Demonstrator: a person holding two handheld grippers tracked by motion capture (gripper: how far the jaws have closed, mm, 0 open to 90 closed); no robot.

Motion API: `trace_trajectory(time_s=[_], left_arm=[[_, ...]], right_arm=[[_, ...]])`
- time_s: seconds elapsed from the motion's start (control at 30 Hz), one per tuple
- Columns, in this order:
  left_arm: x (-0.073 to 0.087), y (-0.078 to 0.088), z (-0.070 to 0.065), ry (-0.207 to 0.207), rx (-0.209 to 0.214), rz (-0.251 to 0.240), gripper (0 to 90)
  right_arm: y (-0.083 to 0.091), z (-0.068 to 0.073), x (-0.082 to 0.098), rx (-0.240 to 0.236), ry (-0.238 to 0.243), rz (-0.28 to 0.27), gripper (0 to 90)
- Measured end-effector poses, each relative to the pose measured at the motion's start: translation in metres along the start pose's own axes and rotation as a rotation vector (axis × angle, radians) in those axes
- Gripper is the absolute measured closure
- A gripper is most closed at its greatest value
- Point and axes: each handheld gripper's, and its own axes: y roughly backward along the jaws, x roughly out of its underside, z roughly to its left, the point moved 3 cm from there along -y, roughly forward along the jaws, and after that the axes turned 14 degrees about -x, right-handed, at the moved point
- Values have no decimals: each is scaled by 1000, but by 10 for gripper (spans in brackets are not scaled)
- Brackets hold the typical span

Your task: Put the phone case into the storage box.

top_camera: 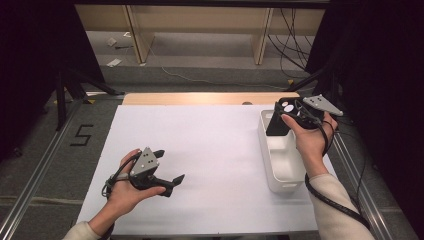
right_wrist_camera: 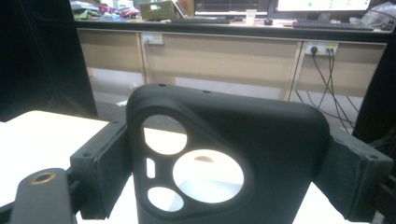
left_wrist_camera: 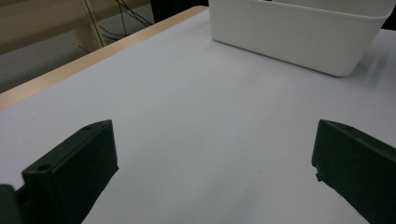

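A black phone case [top_camera: 276, 127] with round camera cut-outs hangs upright over the far end of a white bin [top_camera: 287, 187] at the table's right. My right gripper [top_camera: 292, 116] is shut on it. In the right gripper view the case [right_wrist_camera: 261, 140] stands between the two jaws, which press on its side edges, so my right gripper [right_wrist_camera: 228, 172] holds it firmly. My left gripper [top_camera: 170, 165] rests low over the white table top [top_camera: 210, 150] at the front left, open. In the left gripper view my left gripper [left_wrist_camera: 215, 172] has bare table between its jaws, and the bin [left_wrist_camera: 299, 37] stands farther off.
A wooden strip [top_camera: 210, 98] runs along the table's far edge. Beyond it are a floor with loose cables [top_camera: 290, 45] and wooden furniture legs. A "5" [top_camera: 81, 135] is marked on the floor at the left. Metal rails flank the table.
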Motion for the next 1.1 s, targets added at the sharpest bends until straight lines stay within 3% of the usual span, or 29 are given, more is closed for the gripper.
trace_trajectory(time_s=[1.1], left_arm=[[-1,1,0,3,-1,-1,0]], right_arm=[[-18,-5,2,-6,-5,85,150]])
